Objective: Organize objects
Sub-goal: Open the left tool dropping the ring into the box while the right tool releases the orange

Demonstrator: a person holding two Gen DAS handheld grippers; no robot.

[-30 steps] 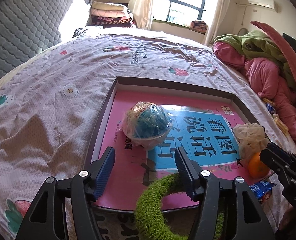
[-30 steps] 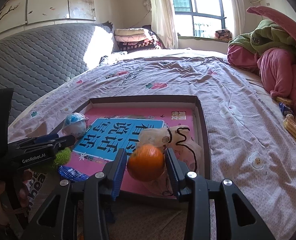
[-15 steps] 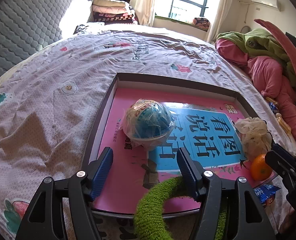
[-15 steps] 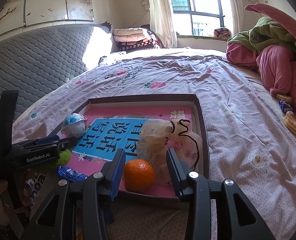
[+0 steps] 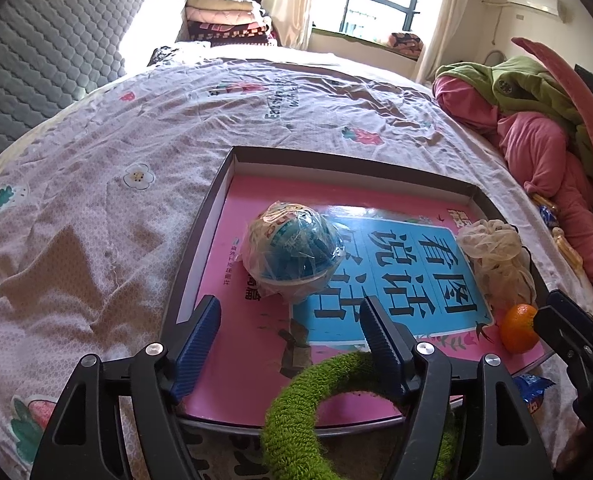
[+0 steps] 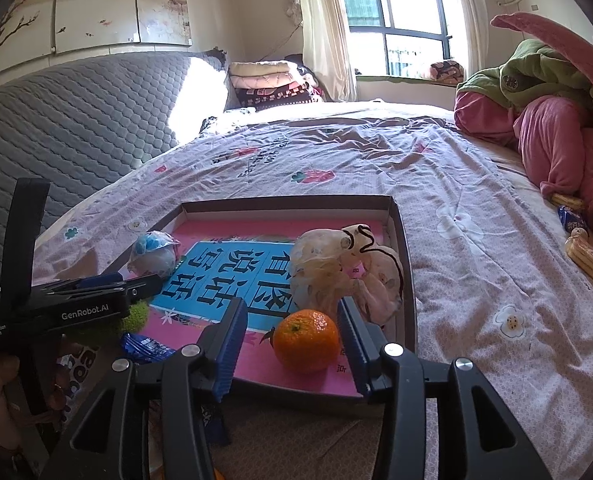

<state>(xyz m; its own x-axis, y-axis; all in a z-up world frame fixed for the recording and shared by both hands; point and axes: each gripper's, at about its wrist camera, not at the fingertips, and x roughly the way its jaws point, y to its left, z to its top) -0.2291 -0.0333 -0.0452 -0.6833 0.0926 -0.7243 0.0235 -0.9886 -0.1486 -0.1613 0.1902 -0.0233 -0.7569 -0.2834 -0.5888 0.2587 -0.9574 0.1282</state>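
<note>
A shallow box tray (image 5: 352,166) (image 6: 288,202) with a pink and blue printed floor lies on the bed. In it sit a blue ball wrapped in clear plastic (image 5: 294,246) (image 6: 154,252), a beige mesh pouch (image 5: 496,252) (image 6: 336,272) and an orange (image 5: 518,328) (image 6: 306,340). My left gripper (image 5: 290,344) is open at the tray's near edge; a green fuzzy ring (image 5: 320,396) hangs on its right finger. My right gripper (image 6: 290,342) is open, its fingers either side of the orange, which rests on the tray floor.
A blue snack packet (image 5: 534,390) (image 6: 146,346) lies at the tray's near corner. Snack packs (image 6: 580,240) lie on the sheet at the right by a pile of pink and green bedding (image 6: 548,120). A grey padded headboard (image 6: 76,120) runs along the left.
My right gripper opened and let the orange down onto the tray floor, then drew back slightly. My left gripper moved a little and stays open with the green ring.
</note>
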